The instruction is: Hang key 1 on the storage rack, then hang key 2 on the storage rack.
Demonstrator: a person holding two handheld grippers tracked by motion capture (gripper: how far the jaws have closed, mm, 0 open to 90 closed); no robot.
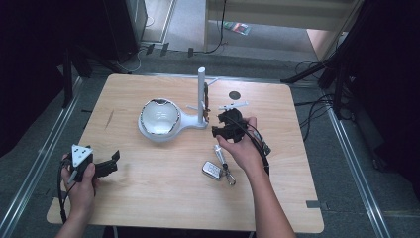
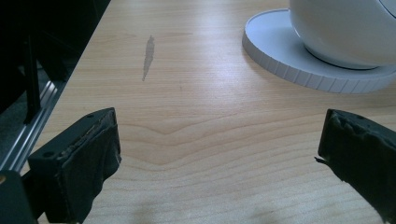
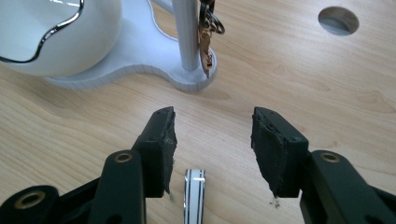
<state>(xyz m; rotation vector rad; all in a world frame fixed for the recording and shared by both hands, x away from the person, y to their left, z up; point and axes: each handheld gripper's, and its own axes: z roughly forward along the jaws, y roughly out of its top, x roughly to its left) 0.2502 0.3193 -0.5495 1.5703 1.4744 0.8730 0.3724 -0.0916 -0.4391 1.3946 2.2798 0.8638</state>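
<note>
Our right gripper (image 3: 212, 154) stands with jaws spread and nothing pinched, hovering near the stand's post (image 3: 187, 32), where keys (image 3: 206, 39) seem to hang at twelve o'clock. We judge the next move: reach for the key fob (image 1: 212, 170), lying at six o'clock.

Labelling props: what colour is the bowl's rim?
Shiny chrome rim on a white bowl; clearest in the right gripper view.
</note>
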